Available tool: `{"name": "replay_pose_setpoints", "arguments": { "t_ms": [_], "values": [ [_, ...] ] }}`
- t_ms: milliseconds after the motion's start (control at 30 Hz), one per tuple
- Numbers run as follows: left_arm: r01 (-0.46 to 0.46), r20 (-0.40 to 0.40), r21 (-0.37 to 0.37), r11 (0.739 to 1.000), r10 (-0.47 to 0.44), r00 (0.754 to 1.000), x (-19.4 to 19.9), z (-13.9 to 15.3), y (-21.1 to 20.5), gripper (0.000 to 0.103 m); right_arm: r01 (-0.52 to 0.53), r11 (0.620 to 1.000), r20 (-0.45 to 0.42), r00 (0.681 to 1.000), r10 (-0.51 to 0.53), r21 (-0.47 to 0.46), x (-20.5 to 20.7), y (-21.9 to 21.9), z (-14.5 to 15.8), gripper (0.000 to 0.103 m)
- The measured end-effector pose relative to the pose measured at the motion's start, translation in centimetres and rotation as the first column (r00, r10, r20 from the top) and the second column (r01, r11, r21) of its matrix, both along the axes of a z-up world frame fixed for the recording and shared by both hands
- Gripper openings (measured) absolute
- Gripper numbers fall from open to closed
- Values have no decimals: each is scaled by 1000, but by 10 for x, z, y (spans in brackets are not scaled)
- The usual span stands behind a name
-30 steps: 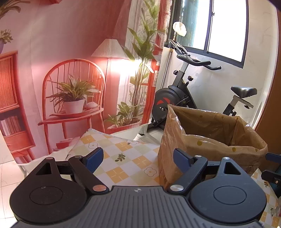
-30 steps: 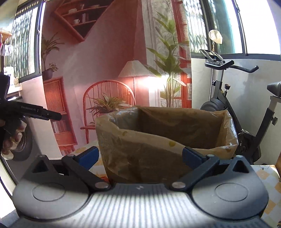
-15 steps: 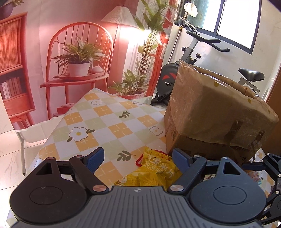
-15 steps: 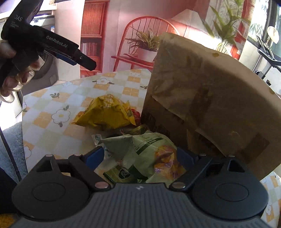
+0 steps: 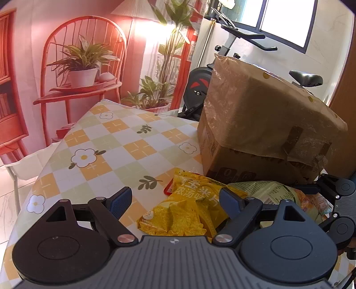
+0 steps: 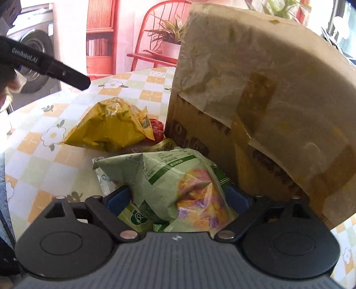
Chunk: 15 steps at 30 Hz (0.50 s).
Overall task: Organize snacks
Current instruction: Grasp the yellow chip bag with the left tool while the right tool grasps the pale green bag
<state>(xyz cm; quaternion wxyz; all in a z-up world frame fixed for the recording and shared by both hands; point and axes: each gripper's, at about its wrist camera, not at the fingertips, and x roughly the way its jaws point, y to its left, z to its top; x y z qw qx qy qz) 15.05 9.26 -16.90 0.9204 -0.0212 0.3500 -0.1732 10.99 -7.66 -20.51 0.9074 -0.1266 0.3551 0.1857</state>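
Snacks lay unsorted on the table (image 5: 115,142): yellow bag (image 5: 189,211), green bag (image 6: 178,182), none seen boxed. We found left gripper (image 5: 175,200) jaws spread; right gripper (image 6: 178,197) jaws had just been closing around the green bag, contact unclear.

A counter (image 5: 124,142) carries a checked cloth of orange, green and white squares with daisy and leaf prints. Beyond its far edge hangs a printed backdrop (image 5: 31,44) showing a red chair (image 5: 84,51) with a potted plant (image 5: 82,66), a lamp and tall green stems. To the far right stands an exercise bike (image 5: 200,86) beneath a bright window (image 5: 284,20). At far left in the right wrist view, a washing machine (image 6: 35,55) shows.
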Motion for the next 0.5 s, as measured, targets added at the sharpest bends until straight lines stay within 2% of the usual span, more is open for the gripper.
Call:
{"name": "replay_pose_setpoints", "arguments": {
  "t_ms": [133, 200, 500],
  "values": [
    [95, 37, 48, 994, -97, 995, 14, -9, -11, 87, 69, 987, -16, 998, -67, 144, -2, -15, 9, 72],
    [145, 31, 54, 988, -146, 989, 23, -16, -16, 87, 89, 980, -25, 996, -86, 176, -3, -19, 12, 65],
    [250, -65, 55, 967, -246, 967, 46, -53, -33, 88, 112, 968, -48, 993, -103, 225, -7, -29, 21, 60]
  ]
}}
